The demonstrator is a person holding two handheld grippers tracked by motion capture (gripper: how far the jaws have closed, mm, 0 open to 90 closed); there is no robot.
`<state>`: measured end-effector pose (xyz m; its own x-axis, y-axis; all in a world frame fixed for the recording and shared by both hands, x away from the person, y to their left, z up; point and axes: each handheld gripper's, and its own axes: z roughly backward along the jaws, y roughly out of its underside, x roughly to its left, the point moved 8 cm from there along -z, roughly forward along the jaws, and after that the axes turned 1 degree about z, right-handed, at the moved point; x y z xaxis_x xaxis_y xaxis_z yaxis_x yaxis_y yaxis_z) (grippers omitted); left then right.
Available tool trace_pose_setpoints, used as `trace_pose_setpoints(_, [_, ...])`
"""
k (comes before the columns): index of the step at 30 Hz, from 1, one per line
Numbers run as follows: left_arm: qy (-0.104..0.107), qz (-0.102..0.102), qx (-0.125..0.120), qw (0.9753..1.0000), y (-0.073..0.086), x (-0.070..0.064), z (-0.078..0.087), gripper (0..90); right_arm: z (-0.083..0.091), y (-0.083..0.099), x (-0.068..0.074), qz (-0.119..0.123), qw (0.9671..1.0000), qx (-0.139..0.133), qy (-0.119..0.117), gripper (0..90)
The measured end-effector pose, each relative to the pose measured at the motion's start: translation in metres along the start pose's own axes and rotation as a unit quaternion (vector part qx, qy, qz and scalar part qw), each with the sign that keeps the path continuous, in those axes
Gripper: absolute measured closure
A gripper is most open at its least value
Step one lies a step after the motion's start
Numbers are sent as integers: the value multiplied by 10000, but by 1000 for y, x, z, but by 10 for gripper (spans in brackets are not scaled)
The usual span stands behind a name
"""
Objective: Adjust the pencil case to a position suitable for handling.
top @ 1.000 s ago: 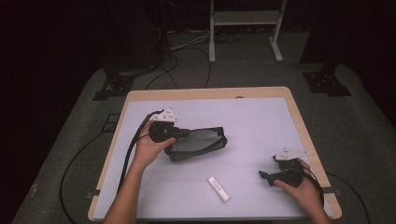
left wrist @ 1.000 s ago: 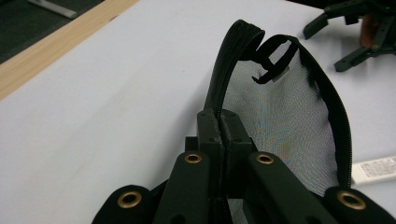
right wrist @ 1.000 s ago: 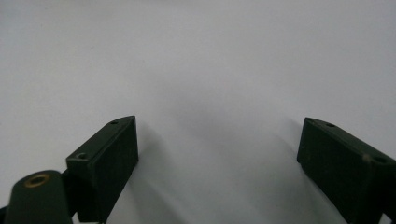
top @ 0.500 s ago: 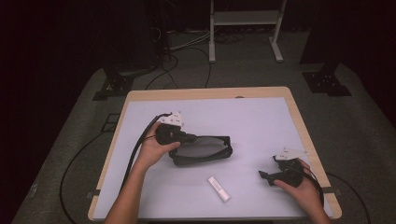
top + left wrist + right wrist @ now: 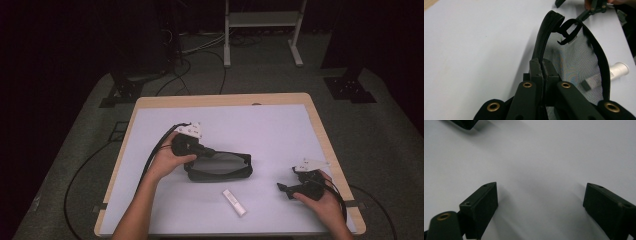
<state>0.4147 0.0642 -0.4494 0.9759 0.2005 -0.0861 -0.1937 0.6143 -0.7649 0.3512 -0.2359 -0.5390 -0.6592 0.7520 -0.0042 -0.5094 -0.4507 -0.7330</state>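
the black mesh pouch [image 5: 218,169] lay on the tabletop [image 5: 260,130] a little left of centre, its left end touching the left gripper [image 5: 206,151]. in the left gripper view the left gripper [image 5: 542,65] had its jaws pressed together on the zipper edge of the pouch [image 5: 574,62], whose mouth gaped open to the right of the jaws. the right gripper [image 5: 285,188] rested at the near right of the tabletop, well apart from the pouch, and in the right gripper view the right gripper [image 5: 540,196] stood wide, with bare tabletop [image 5: 544,155] between its jaws.

a white tube [image 5: 234,202] lay near the pouch on its near side, between the two grippers. in the left gripper view the tube [image 5: 619,70] was partly veiled by the mesh, and a small grey piece [image 5: 586,85] seen through the mesh was too blurred to identify. a loop tab [image 5: 567,32] hung at the far end of the zipper. the pouch was cut off at the top left corner of the right gripper view [image 5: 464,123].

counts: one pouch, one tube, two grippers.
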Motion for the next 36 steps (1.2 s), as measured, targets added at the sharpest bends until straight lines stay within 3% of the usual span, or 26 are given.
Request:
trace_pose_setpoints(9, [152, 1, 99, 9998, 4, -1, -5, 887, 0, 0, 0, 8, 10000, 4, -7, 116])
trace_pose_setpoints(21, [143, 69, 159, 9997, 12, 6, -11, 887, 0, 0, 0, 10, 10000, 3, -1, 117])
trace_pose_setpoints(32, [104, -34, 128, 9999, 12, 12, -16, 886, 0, 0, 0, 10, 10000, 4, 1, 116])
trace_pose_setpoints(34, [70, -30, 131, 9999, 13, 13, -16, 869, 0, 0, 0, 12, 10000, 5, 3, 116])
trace_pose_setpoints(36, [-15, 38, 136, 9999, 13, 13, -15, 794, 0, 0, 0, 15, 10000, 2, 1, 116])
